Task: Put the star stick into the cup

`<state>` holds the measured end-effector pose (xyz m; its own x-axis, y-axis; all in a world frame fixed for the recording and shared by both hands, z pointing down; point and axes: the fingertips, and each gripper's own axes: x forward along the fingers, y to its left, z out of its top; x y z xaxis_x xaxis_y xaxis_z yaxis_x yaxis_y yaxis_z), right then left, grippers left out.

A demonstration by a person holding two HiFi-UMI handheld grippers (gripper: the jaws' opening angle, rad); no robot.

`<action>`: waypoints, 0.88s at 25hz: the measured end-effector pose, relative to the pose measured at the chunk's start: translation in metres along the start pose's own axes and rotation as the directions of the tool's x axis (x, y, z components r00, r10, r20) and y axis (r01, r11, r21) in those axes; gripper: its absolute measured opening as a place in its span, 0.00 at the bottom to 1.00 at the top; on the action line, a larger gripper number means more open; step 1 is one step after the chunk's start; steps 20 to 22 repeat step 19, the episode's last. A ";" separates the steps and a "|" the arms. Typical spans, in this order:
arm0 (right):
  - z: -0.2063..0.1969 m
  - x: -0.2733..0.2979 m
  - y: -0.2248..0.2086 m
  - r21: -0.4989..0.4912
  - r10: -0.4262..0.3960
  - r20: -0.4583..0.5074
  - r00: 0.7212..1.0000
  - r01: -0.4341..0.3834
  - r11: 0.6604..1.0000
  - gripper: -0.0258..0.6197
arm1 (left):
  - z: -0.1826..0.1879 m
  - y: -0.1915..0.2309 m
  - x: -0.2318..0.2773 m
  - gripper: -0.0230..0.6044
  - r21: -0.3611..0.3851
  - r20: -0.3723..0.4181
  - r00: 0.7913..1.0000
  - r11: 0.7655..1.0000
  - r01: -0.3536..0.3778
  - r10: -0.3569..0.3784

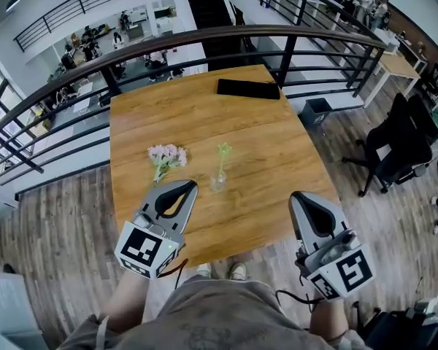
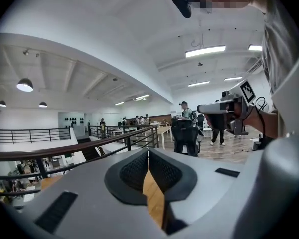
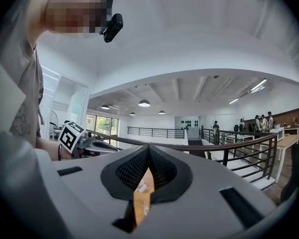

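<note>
The star stick [image 1: 223, 152], a thin green stem with a pale green star on top, stands upright in a small clear cup [image 1: 219, 183] near the middle of the wooden table [image 1: 204, 115]. My left gripper [image 1: 178, 189] hovers over the table's front left, short of the cup, and its jaws are shut on nothing. In the left gripper view the fingertips [image 2: 148, 151] meet, with only table wood showing below them. My right gripper [image 1: 311, 200] hangs at the front right edge, also shut and empty, and its tips [image 3: 148, 148] touch.
A bunch of pink flowers [image 1: 166, 156] lies on the table left of the cup. A flat black object [image 1: 248, 88] rests at the table's far edge. Dark railings [image 1: 204, 39] run behind the table. A black office chair [image 1: 401, 144] stands to the right.
</note>
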<state>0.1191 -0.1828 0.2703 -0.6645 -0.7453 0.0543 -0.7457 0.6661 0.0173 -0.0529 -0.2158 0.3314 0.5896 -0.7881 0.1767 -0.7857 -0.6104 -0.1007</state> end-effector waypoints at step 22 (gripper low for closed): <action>-0.024 0.010 0.019 0.030 0.065 -0.057 0.996 -0.063 0.998 0.09 | -0.013 -0.005 -0.011 0.07 -0.025 -0.034 0.999 1.000 -0.008 0.007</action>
